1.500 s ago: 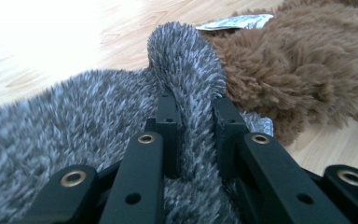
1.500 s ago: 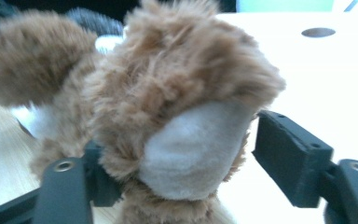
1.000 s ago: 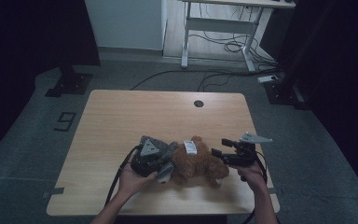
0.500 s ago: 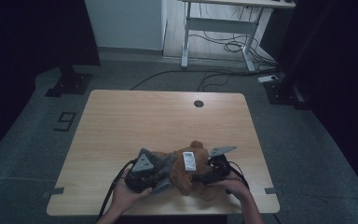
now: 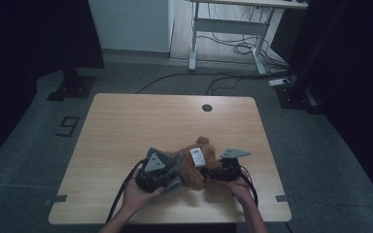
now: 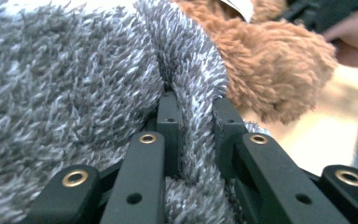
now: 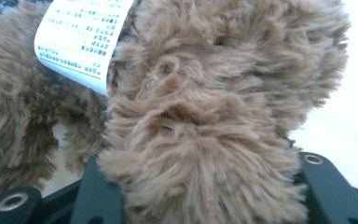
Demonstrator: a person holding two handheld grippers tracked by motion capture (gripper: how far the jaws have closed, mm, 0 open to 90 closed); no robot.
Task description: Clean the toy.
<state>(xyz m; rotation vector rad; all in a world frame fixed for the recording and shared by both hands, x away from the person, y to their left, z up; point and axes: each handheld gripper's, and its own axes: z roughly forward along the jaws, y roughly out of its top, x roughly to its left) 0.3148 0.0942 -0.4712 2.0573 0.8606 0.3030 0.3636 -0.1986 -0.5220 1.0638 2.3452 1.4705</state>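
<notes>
A brown plush toy [image 5: 200, 171] lies near the front edge of the wooden table [image 5: 141, 121], with a white label [image 5: 196, 156] on top. A grey fuzzy cloth [image 5: 177, 164] covers its left end. My left gripper [image 5: 174, 174] is shut on a fold of that grey cloth [image 6: 74, 70], which is pinched between the jaws [image 6: 196, 121]; brown fur [image 6: 270, 65] shows behind it. My right gripper [image 5: 210, 173] comes in from the right. Its jaws have just been closing and now press on a thick brown furry limb [image 7: 223, 93] at my right gripper [image 7: 200, 186], beside the label [image 7: 81, 42].
A round cable hole [image 5: 207, 108] sits at the table's far edge. Behind the table stand a desk frame [image 5: 223, 29] and loose floor cables [image 5: 233, 48]. A black stand base [image 5: 70, 87] is on the floor at the left.
The right gripper came down and left from above the table's right side onto the plush toy and closed on its limb. The left gripper kept its hold on the grey cloth.
</notes>
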